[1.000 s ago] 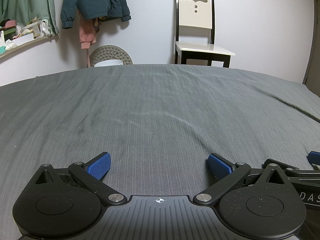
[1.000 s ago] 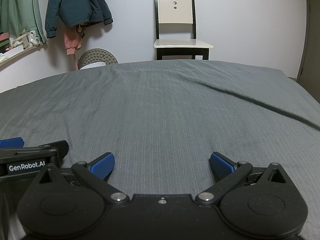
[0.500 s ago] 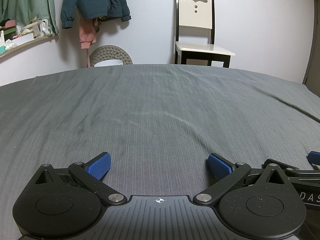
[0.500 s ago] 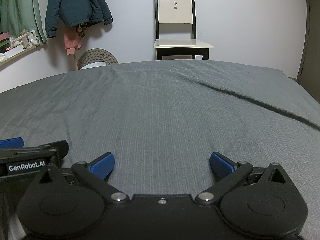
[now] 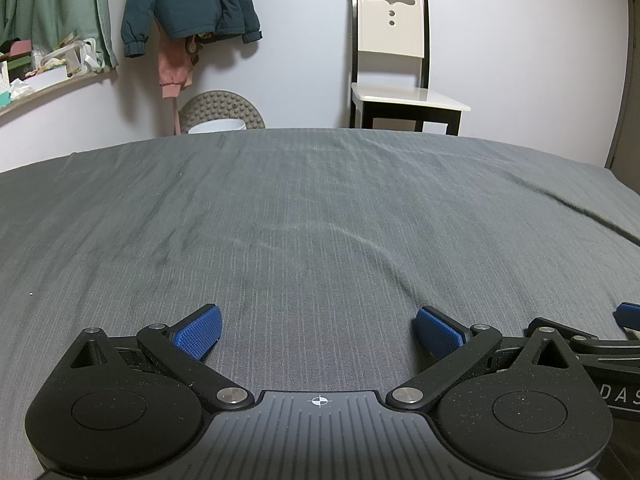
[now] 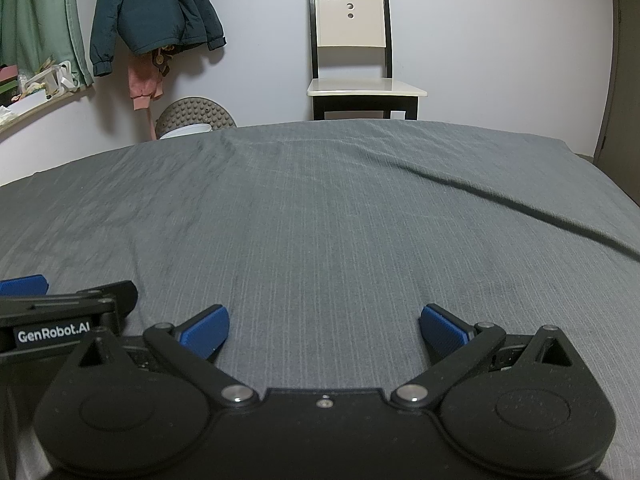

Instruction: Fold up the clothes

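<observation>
Nothing changed since a second ago: both tongs, left (image 5: 316, 330) and right (image 6: 324, 330), spread apart, idle over gray bed (image 5: 320, 208); no garment visible, folding unstarted.

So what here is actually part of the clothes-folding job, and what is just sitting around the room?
Part of the job:
left tongs, open
right tongs, open
grey bedsheet, the work surface; no garment on it

Just lying about:
chair
dark teal jacket hanging on the wall
pink garment under it
cluttered shelf
</observation>
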`<state>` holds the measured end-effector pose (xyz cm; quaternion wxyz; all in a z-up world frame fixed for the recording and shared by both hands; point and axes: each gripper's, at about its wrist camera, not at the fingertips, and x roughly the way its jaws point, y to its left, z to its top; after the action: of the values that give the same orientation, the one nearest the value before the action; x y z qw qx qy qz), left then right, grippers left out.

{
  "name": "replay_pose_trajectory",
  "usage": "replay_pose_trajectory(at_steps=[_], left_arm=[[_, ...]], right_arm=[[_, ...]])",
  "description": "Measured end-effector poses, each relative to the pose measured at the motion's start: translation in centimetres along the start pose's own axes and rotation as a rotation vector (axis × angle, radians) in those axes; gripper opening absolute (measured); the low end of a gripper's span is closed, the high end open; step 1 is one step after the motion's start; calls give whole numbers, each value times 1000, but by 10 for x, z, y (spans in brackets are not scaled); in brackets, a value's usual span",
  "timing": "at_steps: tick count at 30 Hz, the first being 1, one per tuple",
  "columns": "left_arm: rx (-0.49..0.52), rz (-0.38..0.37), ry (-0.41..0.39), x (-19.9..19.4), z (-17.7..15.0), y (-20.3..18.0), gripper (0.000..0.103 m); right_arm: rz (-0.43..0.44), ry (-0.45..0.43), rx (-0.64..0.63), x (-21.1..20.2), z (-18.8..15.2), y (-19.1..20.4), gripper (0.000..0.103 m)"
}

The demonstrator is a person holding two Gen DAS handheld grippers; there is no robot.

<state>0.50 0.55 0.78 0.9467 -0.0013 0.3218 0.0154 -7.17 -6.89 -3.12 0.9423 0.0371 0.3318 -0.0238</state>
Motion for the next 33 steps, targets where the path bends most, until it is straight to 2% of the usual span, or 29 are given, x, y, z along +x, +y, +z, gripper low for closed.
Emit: replay_pose_trajectory(at_steps=[33], left_arm=[[-2,3,0,0,1,-1,103]], right_arm=[[0,2,1,0,0,0,103]])
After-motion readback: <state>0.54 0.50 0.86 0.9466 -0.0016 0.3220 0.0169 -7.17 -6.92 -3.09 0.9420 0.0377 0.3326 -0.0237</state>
